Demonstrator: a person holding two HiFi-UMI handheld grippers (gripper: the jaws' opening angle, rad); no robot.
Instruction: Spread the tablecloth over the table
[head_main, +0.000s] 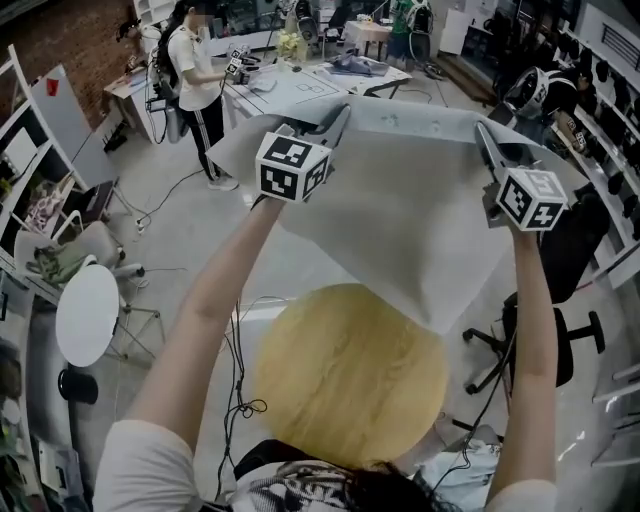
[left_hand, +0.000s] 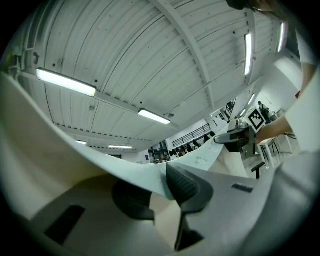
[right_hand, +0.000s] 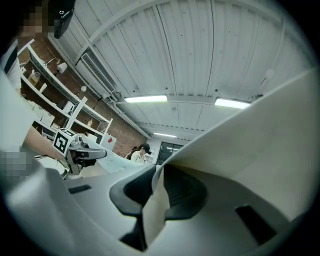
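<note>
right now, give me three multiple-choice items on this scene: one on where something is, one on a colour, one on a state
1. Where is the tablecloth?
A. hanging in the air at the round table's far side
B. spread flat over it
C. folded on the floor

2. What colour is the round table's top?
A. red
B. pale yellow wood
C. black

3. How is the left gripper?
A. open and empty
B. shut on a cup
C. shut on the tablecloth's edge

Answers:
1 A, it hangs between the left gripper and the right gripper.
2 B, the bare top shows in the head view.
3 C, its pads pinch the cloth in the left gripper view.
</note>
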